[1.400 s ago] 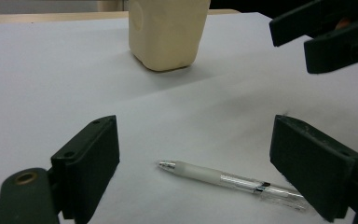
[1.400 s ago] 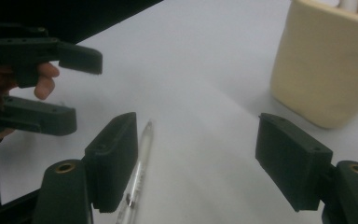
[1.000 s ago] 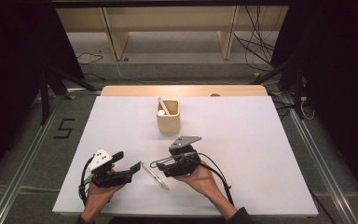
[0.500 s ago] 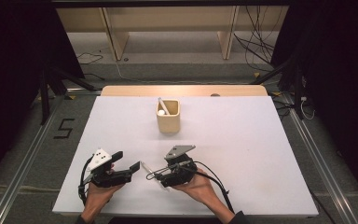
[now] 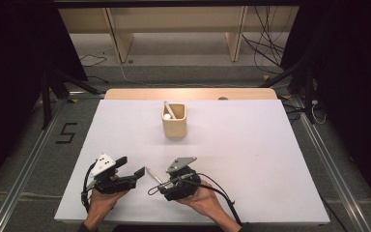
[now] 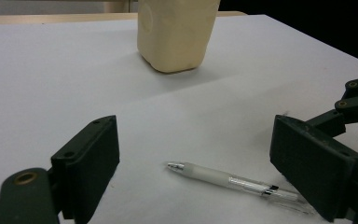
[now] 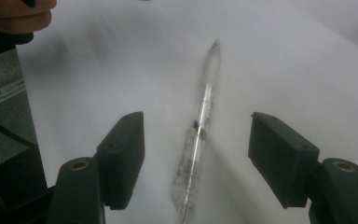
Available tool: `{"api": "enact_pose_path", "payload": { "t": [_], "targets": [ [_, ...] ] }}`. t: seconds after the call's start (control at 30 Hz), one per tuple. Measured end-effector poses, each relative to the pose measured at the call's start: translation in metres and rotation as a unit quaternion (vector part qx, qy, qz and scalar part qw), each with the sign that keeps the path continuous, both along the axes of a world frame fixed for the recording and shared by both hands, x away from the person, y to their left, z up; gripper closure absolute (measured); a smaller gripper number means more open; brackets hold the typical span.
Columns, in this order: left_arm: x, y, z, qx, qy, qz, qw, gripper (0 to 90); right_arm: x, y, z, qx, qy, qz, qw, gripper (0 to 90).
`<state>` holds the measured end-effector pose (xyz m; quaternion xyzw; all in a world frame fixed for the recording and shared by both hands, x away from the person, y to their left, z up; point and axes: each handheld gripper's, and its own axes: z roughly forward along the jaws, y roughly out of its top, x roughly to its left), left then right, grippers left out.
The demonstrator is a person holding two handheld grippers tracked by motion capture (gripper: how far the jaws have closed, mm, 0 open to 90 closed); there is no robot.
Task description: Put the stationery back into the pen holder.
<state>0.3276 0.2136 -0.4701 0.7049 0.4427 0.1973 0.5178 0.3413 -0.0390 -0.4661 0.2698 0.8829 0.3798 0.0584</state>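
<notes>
Tongs on our right [image 7: 196, 154] straddle the pen [image 7: 200, 130] untouched, jaws wide but just closing, lower than before; left tongs [image 6: 196, 168] gape empty.

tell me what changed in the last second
The right hand-held gripper came down toward the person's side of the table, straddling the pen; its jaws have just been closing but do not touch it yet. The left hand-held gripper, the pen and the cup stayed put.
</notes>
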Motion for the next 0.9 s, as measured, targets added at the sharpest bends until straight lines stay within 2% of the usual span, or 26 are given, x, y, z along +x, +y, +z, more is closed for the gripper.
{"api": "enact_pose_path", "payload": {
  "t": [0.33, 0.67, 0.9],
  "targets": [
    [-0.001, -0.001, 0.000, -0.001, -0.001, -0.001, 1.0000, 15.8, -0.004, 0.006, -0.013, -0.031, -0.004, 0.004, 0.9995, 45.1],
    [-0.001, -0.001, 0.000, 0.001, 0.000, -0.003, 1.0000, 15.8, -0.004, 0.009, -0.019, -0.040, -0.007, 0.000, 0.9992, 55.4],
    [-0.001, -0.001, 0.000, 0.001, 0.000, -0.003, 1.0000, 15.8, -0.007, 0.012, -0.024, -0.054, -0.019, 0.002, 0.9984, 63.4]
  ]
}}
